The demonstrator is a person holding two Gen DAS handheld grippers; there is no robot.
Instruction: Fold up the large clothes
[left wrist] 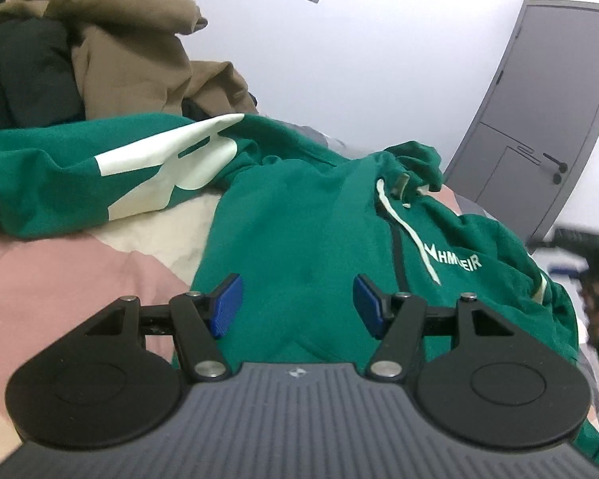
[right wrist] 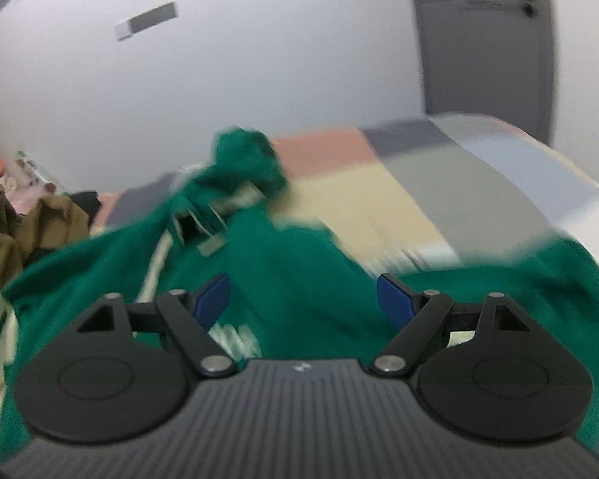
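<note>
A green hoodie [left wrist: 299, 219] with white lettering and a white drawstring [left wrist: 403, 227] lies spread on the bed. One sleeve with a big white print [left wrist: 159, 163] stretches to the left. My left gripper [left wrist: 298, 299] hovers over the hoodie's chest, open, with nothing between its blue pads [left wrist: 227, 303]. The right wrist view is blurred by motion. There the hoodie [right wrist: 291, 279] lies rumpled, its hood bunched at the far end. My right gripper [right wrist: 303, 297] is open above the green cloth, and its pads [right wrist: 395, 299] grip nothing.
A patchwork bed cover [left wrist: 60, 279] in pink, cream and grey [right wrist: 379, 199] lies under the hoodie. Brown and black coats [left wrist: 131, 60] are piled at the far left [right wrist: 4, 231]. A grey door [left wrist: 539, 119] stands behind the bed. A dark blurred shape [left wrist: 587, 263] sits at the right edge.
</note>
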